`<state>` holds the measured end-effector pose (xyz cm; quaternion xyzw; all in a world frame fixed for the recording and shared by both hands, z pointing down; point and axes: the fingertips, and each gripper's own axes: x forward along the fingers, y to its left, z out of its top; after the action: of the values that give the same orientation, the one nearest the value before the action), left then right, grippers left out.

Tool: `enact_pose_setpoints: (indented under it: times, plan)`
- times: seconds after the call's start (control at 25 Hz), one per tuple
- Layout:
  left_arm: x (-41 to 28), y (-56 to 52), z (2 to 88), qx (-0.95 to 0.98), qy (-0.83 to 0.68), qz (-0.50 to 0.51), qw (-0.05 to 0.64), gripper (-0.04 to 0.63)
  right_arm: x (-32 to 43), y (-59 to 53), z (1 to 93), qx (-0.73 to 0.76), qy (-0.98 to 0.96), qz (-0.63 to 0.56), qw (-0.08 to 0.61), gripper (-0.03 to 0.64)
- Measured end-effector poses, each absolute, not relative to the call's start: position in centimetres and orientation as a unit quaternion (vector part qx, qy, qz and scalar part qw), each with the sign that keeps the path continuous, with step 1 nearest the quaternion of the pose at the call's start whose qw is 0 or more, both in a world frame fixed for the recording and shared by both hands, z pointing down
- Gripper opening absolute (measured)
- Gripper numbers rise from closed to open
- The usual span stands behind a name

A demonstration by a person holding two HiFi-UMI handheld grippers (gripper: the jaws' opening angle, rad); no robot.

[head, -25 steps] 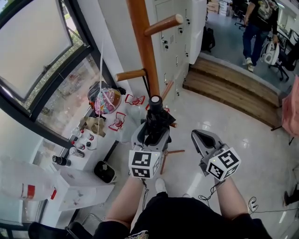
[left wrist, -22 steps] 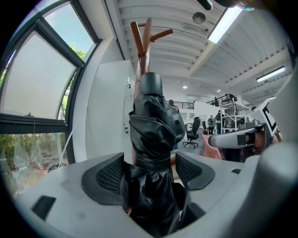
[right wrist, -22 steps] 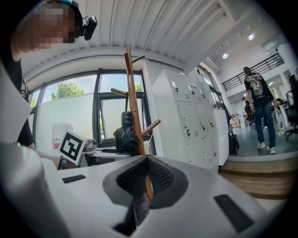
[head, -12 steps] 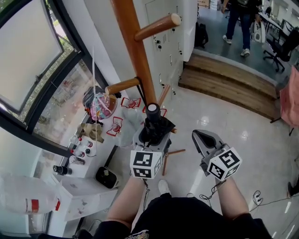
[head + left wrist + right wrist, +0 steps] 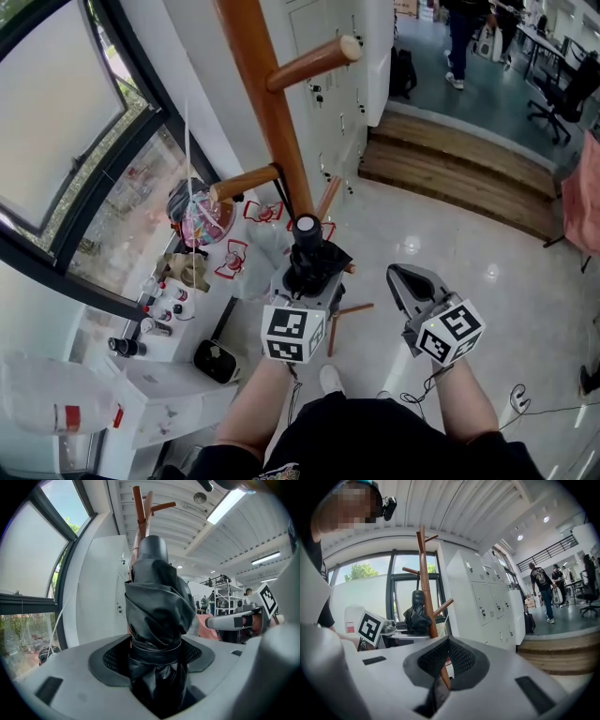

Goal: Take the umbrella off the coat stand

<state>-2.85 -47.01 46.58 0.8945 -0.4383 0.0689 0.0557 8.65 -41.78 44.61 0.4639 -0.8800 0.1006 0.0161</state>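
A folded black umbrella stands upright between the jaws of my left gripper, which is shut on its bundled fabric. In the left gripper view the umbrella fills the middle, pinched at its band. A thin black strap runs from the umbrella up to the tip of the lower peg of the wooden coat stand. My right gripper hovers to the right of the umbrella, shut and empty. In the right gripper view the umbrella sits against the stand's pole.
A low white table with bottles, a colourful bag and clutter stands at the left below the window. White lockers rise behind the stand. A wooden step lies at the back right. People walk in the far room.
My left gripper keeps its hold on the umbrella and has shifted only slightly. The strap to the lower peg has come into sight. The people at the back have walked farther away.
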Motion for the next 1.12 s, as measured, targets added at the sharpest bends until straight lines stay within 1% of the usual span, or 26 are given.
enact_pose_setpoints:
  times: [0.36,0.88,1.12]
  plan:
    - [-3.5,-46.8,44.6,0.887,-0.454,0.060,0.049,0.271,9.1,-41.0,43.8,0.462,-0.882,0.095,0.012,0.054]
    - [-4.0,-45.1,41.1,0.881,-0.470,0.039,0.035,0.261,9.7,-39.4,42.2,0.456,-0.886,0.078,-0.006,0.054]
    - [-5.0,-44.0,38.9,0.873,-0.486,0.019,0.018,0.261,9.8,-38.5,41.9,0.449,-0.890,0.073,-0.010,0.054]
